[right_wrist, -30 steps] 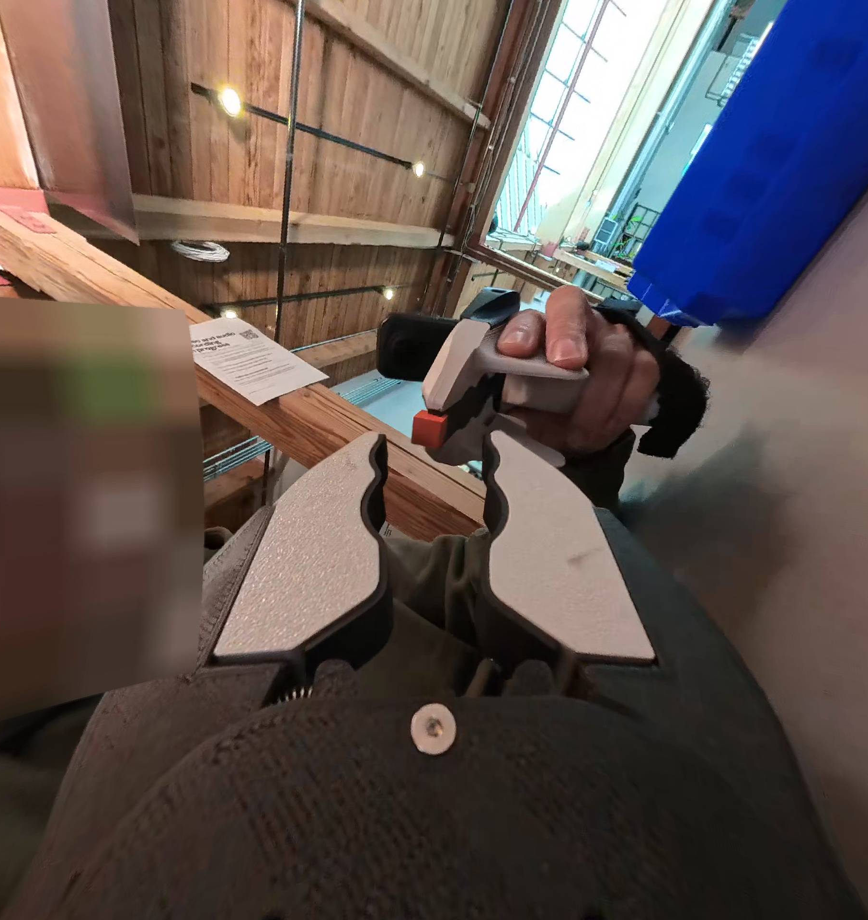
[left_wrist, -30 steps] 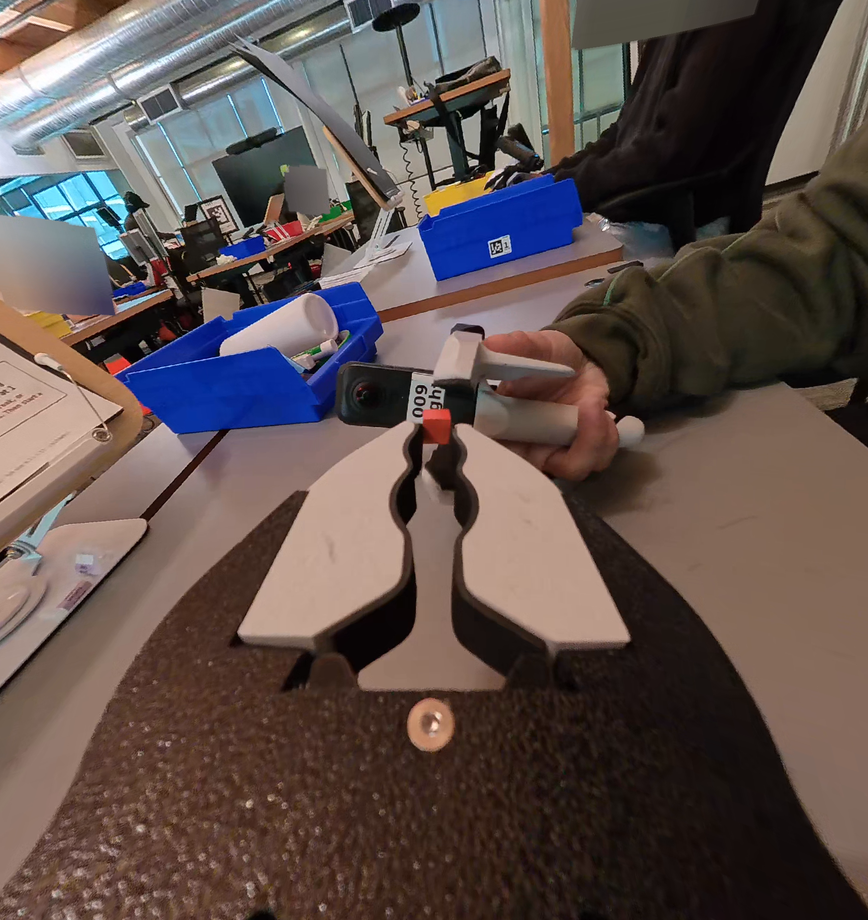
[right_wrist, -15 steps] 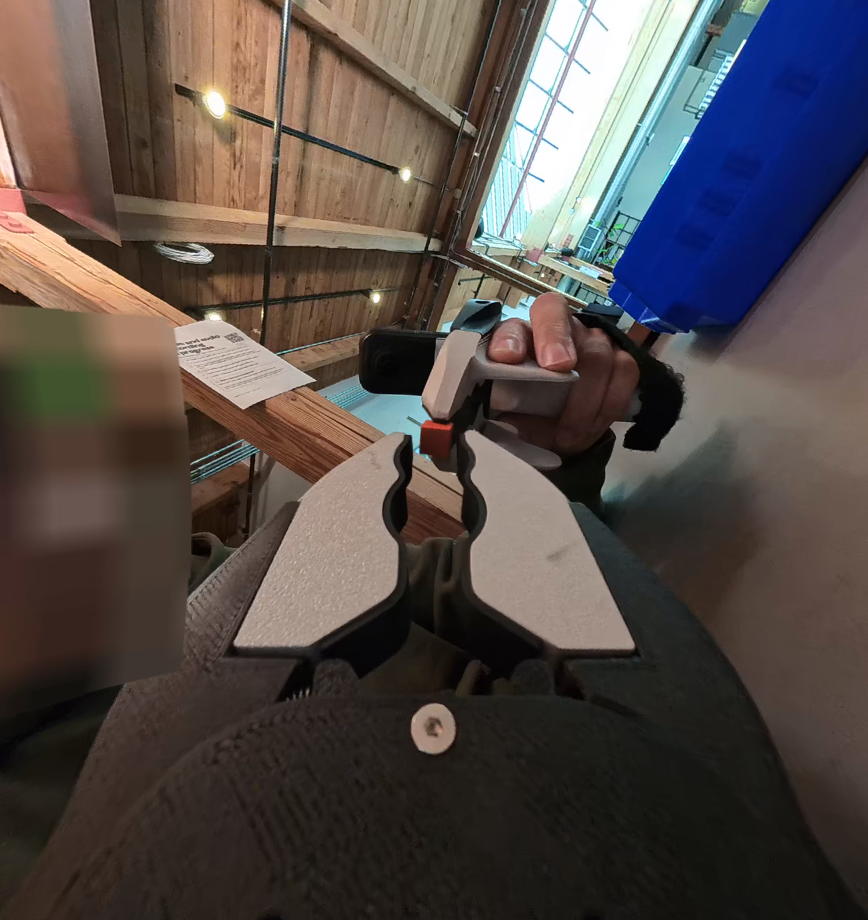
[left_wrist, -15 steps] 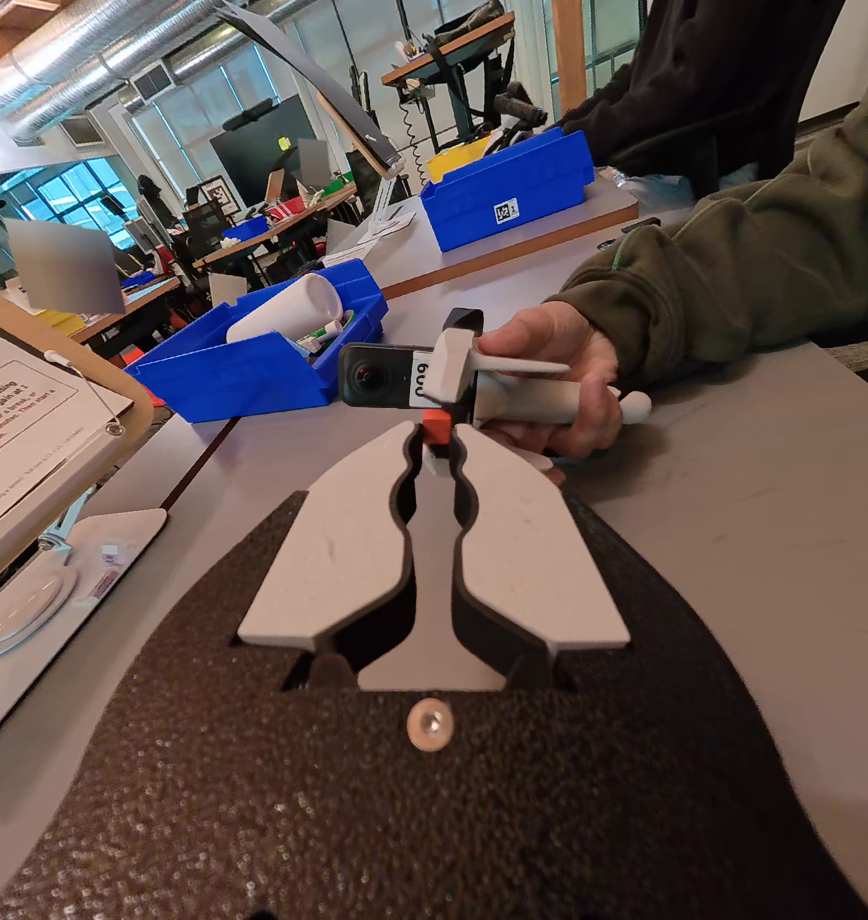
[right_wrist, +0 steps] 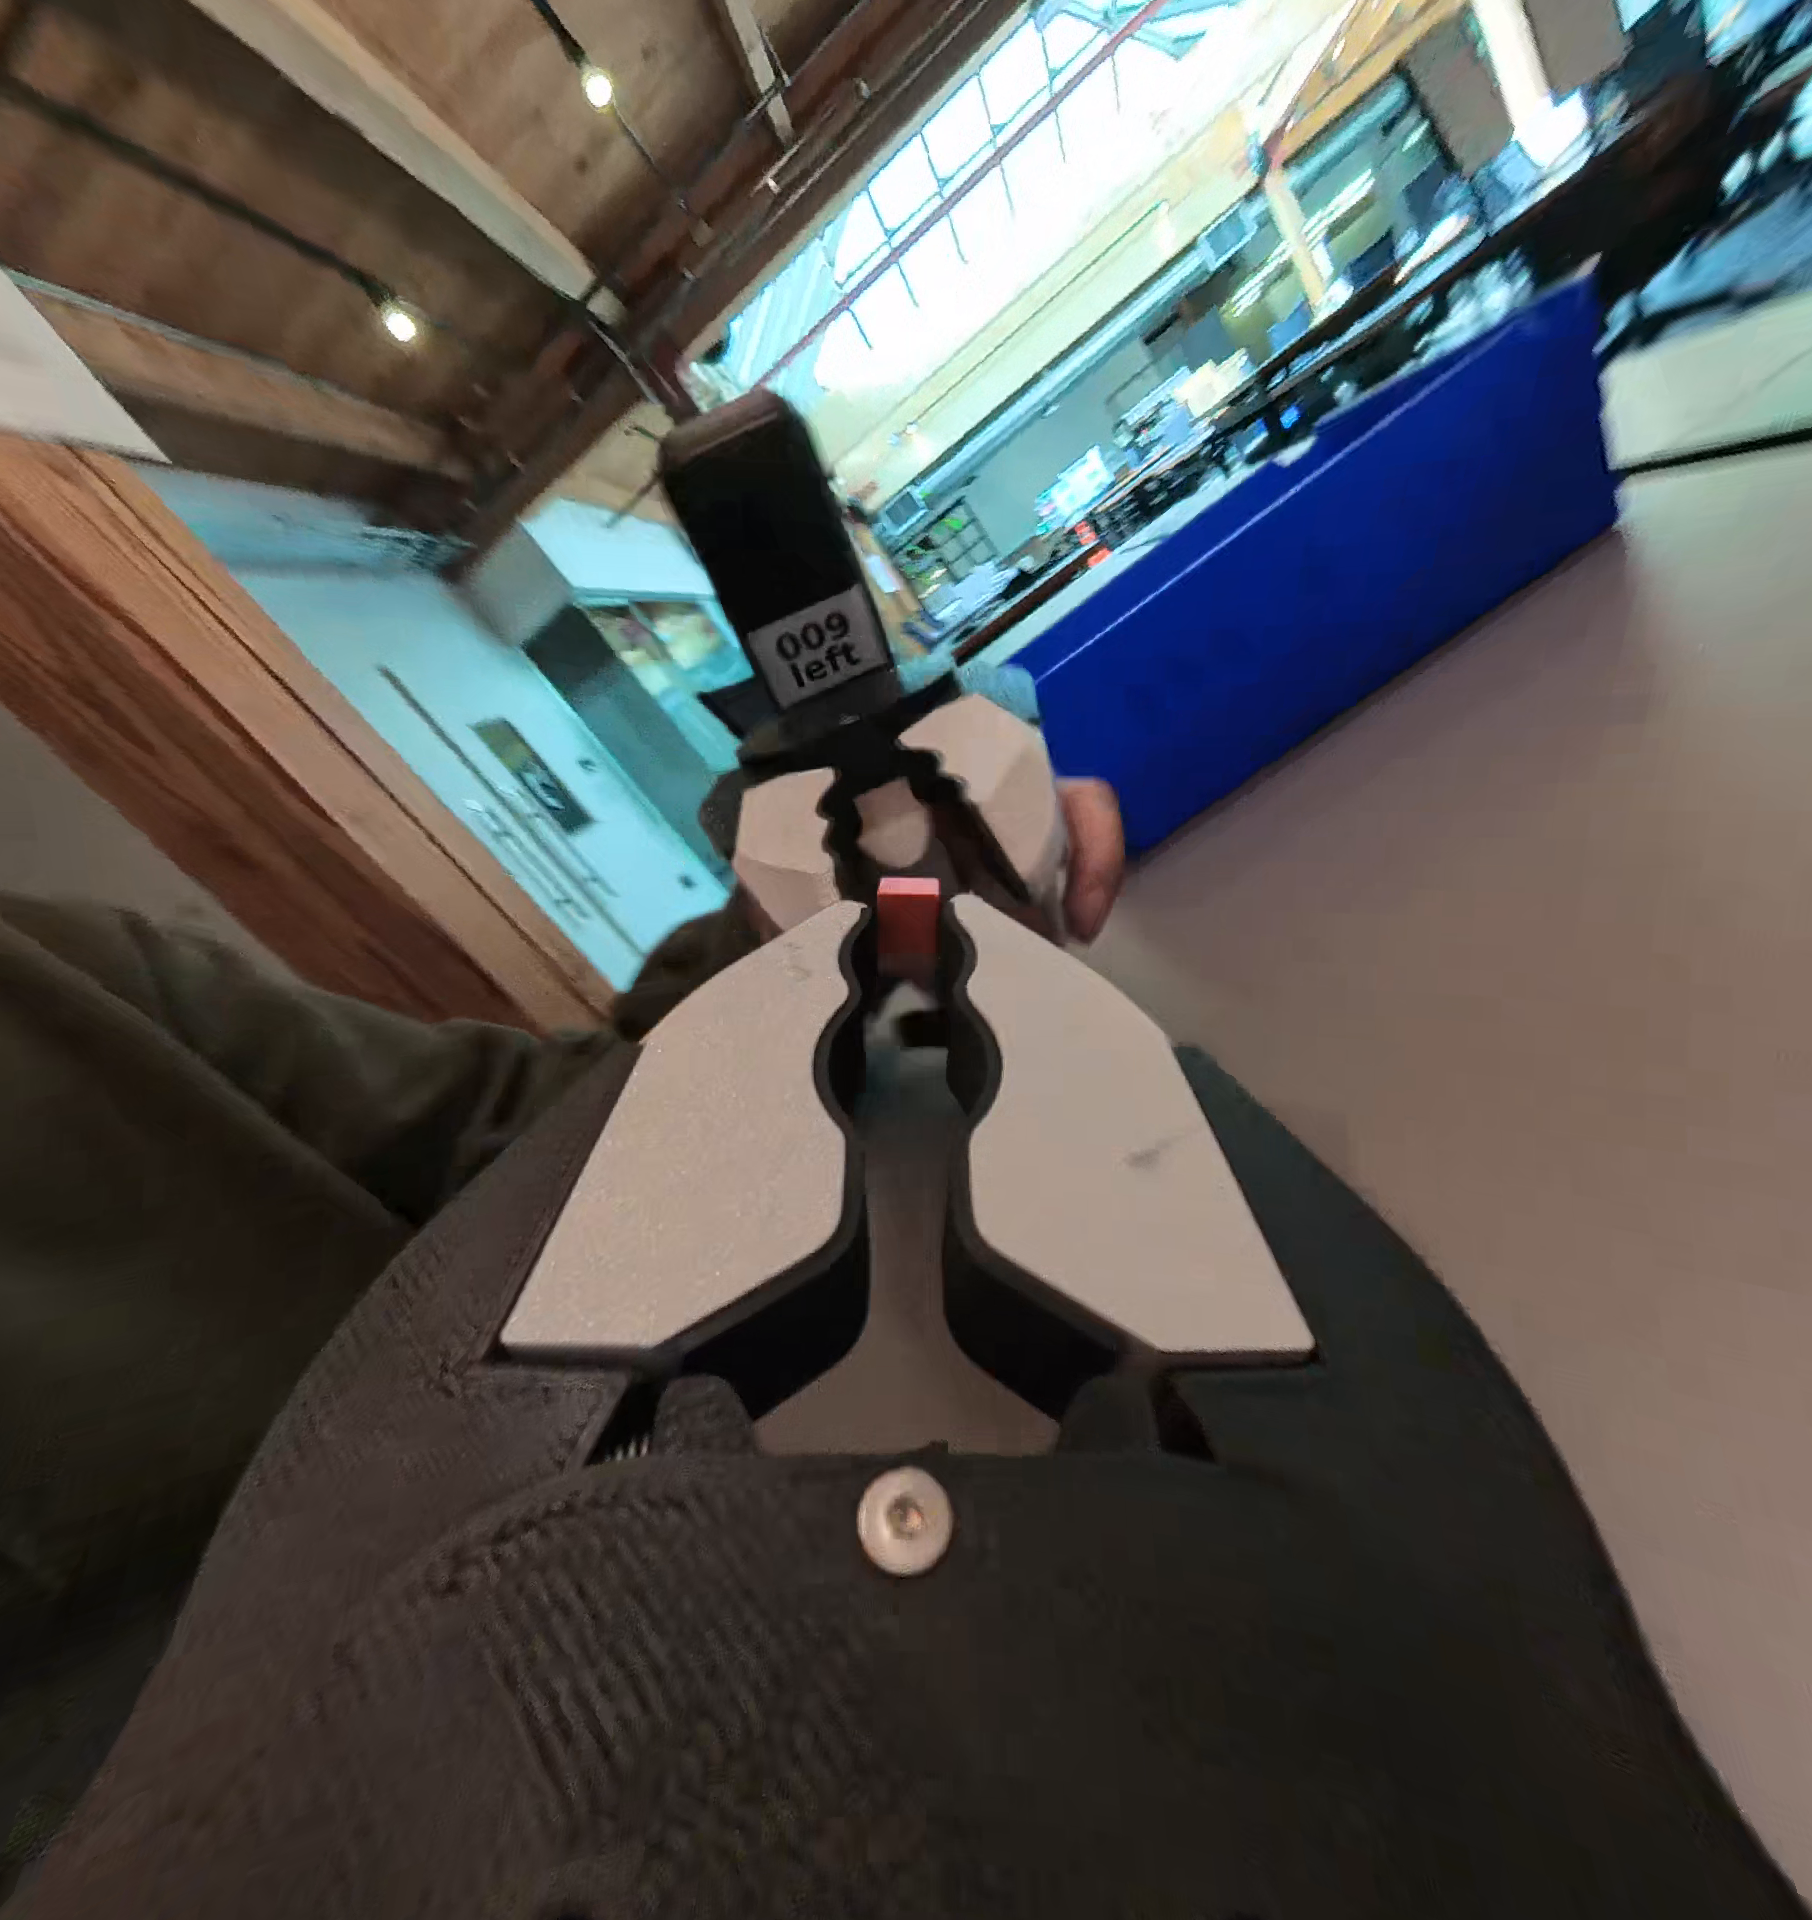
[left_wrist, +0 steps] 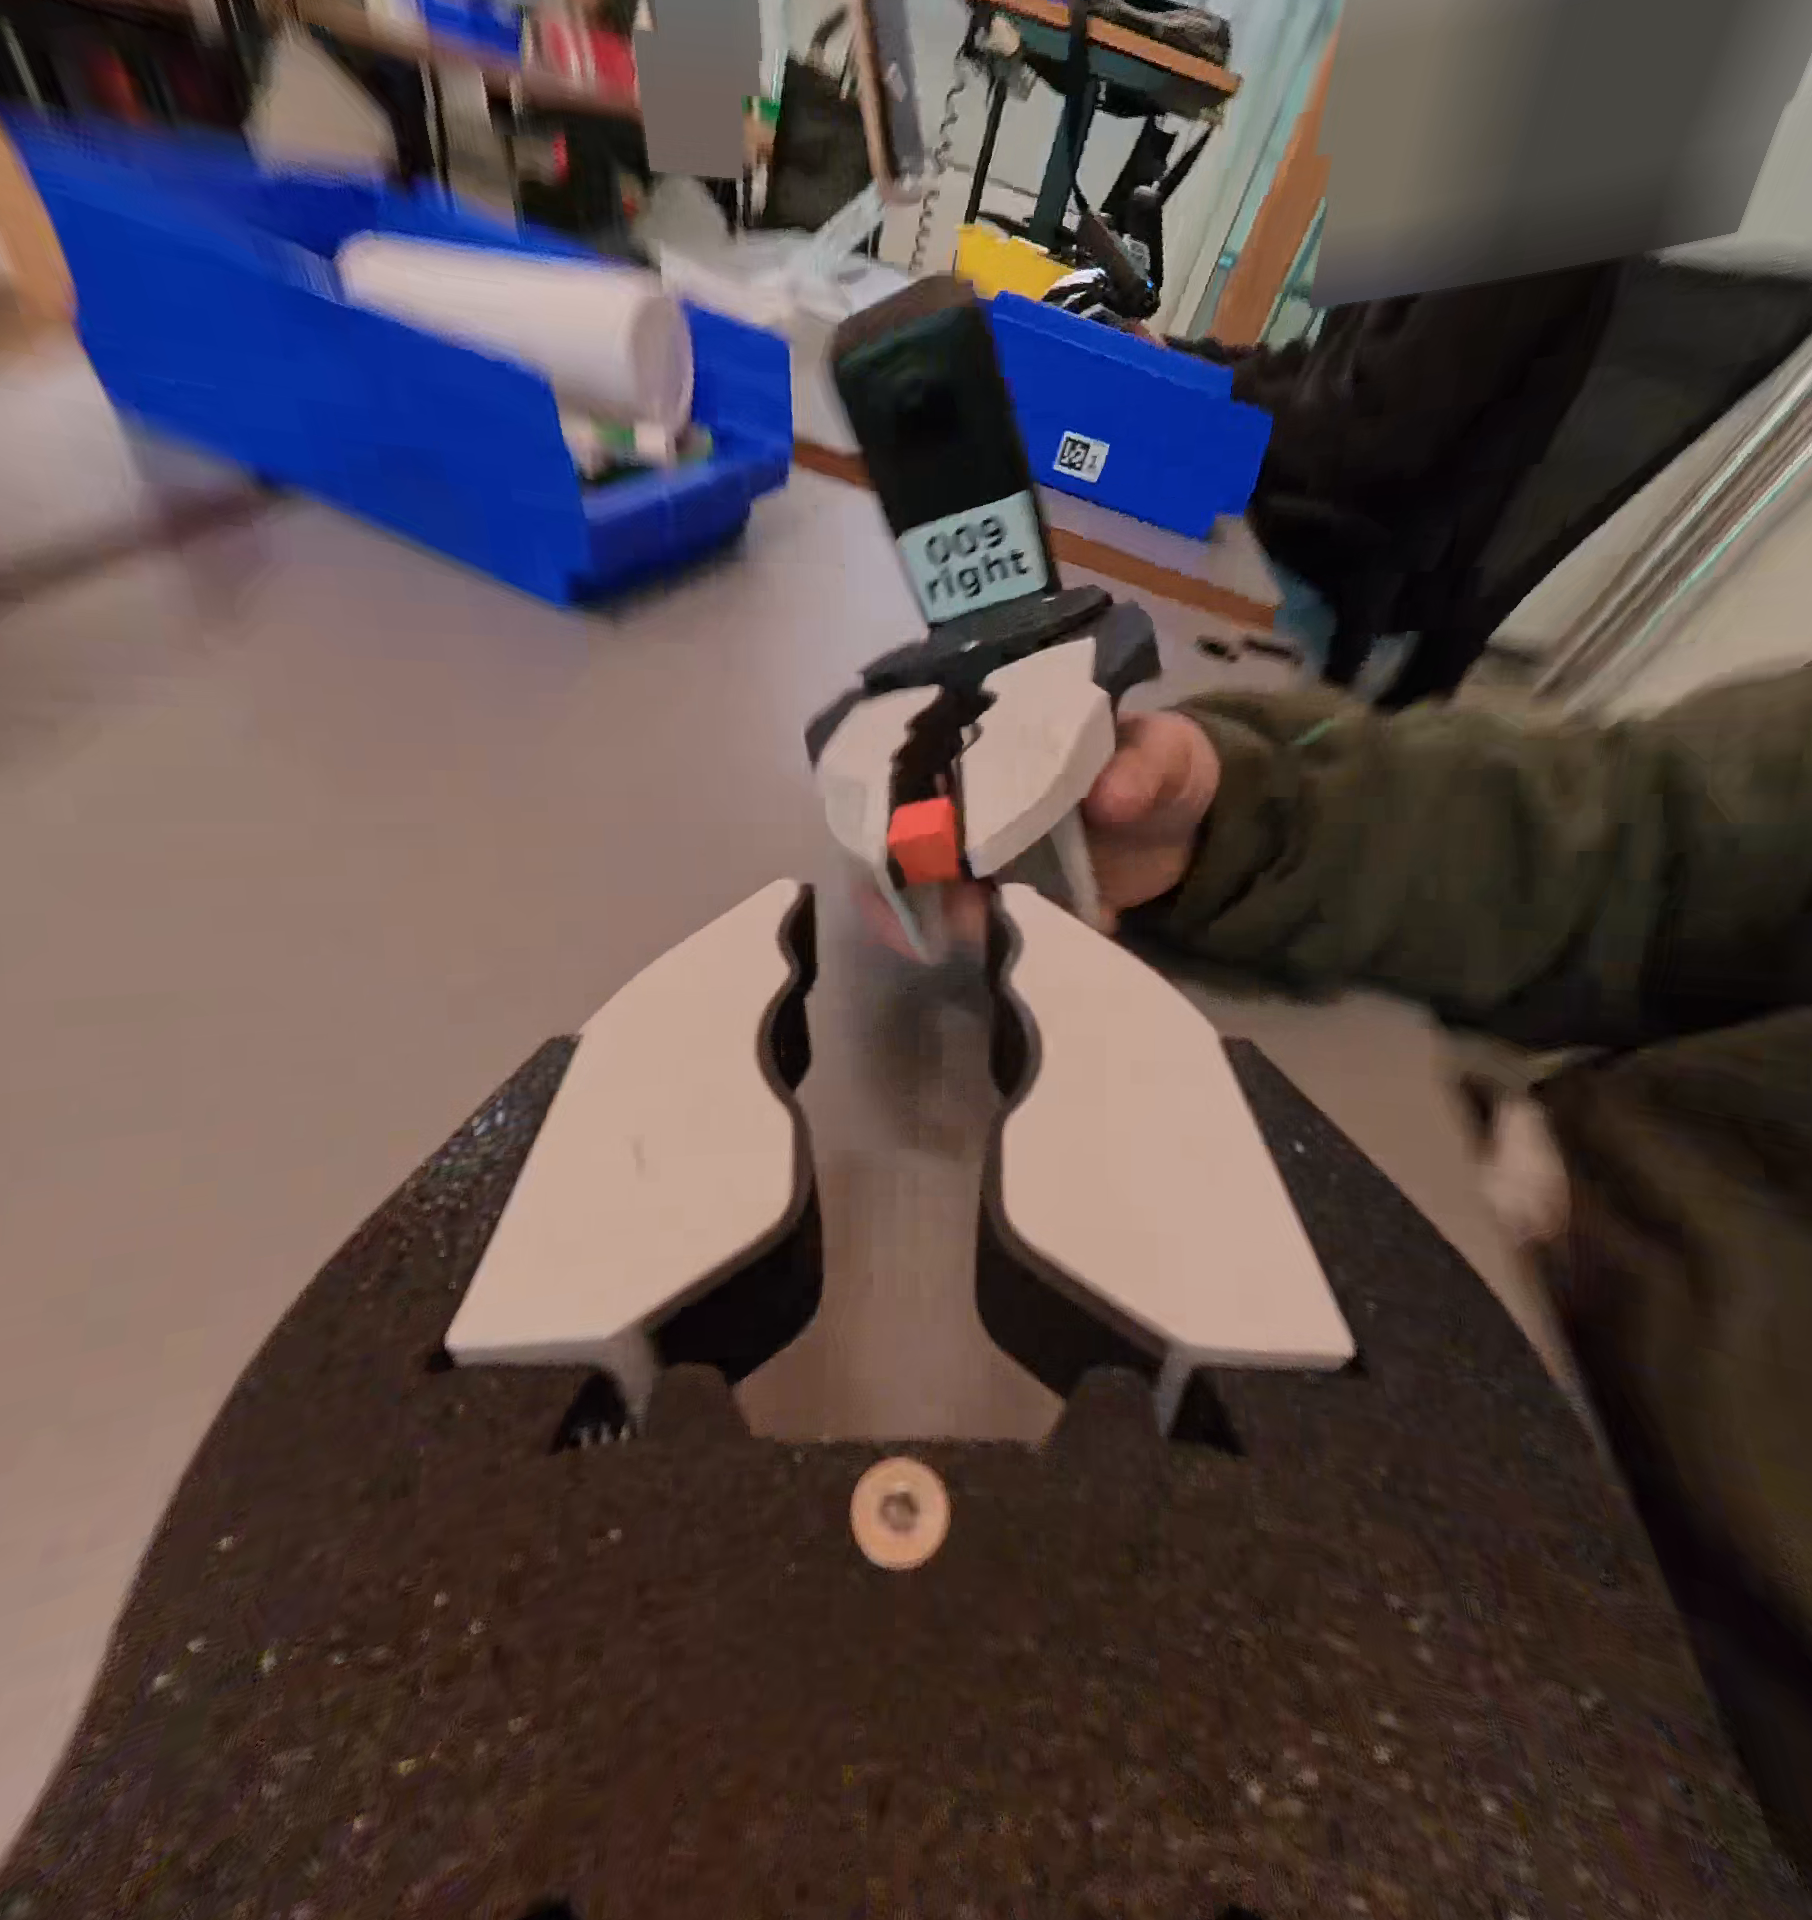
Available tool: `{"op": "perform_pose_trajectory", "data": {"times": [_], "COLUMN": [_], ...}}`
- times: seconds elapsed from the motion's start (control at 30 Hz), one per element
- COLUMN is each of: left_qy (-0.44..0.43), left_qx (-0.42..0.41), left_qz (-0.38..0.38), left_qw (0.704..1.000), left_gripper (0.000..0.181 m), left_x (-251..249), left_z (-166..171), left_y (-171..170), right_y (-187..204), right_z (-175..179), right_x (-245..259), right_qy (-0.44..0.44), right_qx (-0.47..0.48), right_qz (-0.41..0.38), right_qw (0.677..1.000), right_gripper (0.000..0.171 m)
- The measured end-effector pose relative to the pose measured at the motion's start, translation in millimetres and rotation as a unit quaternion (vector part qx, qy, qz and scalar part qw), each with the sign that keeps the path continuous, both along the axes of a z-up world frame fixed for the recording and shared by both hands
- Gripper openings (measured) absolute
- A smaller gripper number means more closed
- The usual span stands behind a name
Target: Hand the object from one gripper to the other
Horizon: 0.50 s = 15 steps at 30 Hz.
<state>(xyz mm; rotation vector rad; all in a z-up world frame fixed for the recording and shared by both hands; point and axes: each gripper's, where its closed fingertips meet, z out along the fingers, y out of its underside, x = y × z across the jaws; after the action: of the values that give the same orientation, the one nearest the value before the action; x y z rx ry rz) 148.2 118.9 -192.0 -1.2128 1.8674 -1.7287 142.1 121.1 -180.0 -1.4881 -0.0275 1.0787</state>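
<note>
Currently, your right gripper (right_wrist: 907, 920) has its 2 fingers closed onto the small red block (right_wrist: 908, 914), which sits pinched at the very fingertips. The left wrist view confirms this: the right gripper (left_wrist: 928, 847) appears there ahead, tilted, with the red block (left_wrist: 923, 840) clamped between its pale fingers, and your hand (left_wrist: 1151, 805) wraps its handle from the right.

Your left gripper (left_wrist: 902, 909) stands with its fingers parted, a clear gap running between them, and nothing in its grasp. The block is just beyond its fingertips, not touching them as far as the blur allows. In the right wrist view the left gripper (right_wrist: 886, 831) faces you just behind the block, fingers apart, apparently clear of it.

Both grippers are raised above the grey bench (left_wrist: 310, 831). At the far left edge of the bench stands 1 blue bin (left_wrist: 414, 436) holding a white roll (left_wrist: 528, 322); a 2nd blue bin (left_wrist: 1120, 416) sits farther back, towards the far right. Your olive sleeve (left_wrist: 1504, 852) crosses the right side. The left wrist view is motion-blurred, so finer contact cannot be judged.
</note>
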Motion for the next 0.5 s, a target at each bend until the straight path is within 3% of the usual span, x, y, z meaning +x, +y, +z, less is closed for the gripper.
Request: {"op": "perform_pose_trajectory", "data": {"times": [0.1, 0.2, 0.37, 0.5], "left_qy": [0.136, 0.165, 0.181, 0.190], "left_qx": [-0.182, -0.309, -0.387, -0.374], "left_qz": [-0.011, -0.041, -0.065, -0.061], "left_qw": [0.974, 0.936, 0.902, 0.906], "left_gripper": [0.038, 0.038, 0.036, 0.029], "left_x": [1, 2, 6, 6], "left_z": [4, 14, 15, 8], "left_y": [-4, -9, -14, -16], "right_y": [-1, -4, -7, -5], "right_z": [6, 12, 4, -5], "right_x": [10, 16, 13, 9], "right_qy": [-0.076, -0.144, -0.335, -0.431], "right_qx": [0.048, 0.090, 0.144, 0.151], "right_qz": [-0.053, -0.093, -0.135, -0.147], "right_qw": [0.995, 0.981, 0.921, 0.878], "right_gripper": [0.011, 0.011, 0.010, 0.011]}}
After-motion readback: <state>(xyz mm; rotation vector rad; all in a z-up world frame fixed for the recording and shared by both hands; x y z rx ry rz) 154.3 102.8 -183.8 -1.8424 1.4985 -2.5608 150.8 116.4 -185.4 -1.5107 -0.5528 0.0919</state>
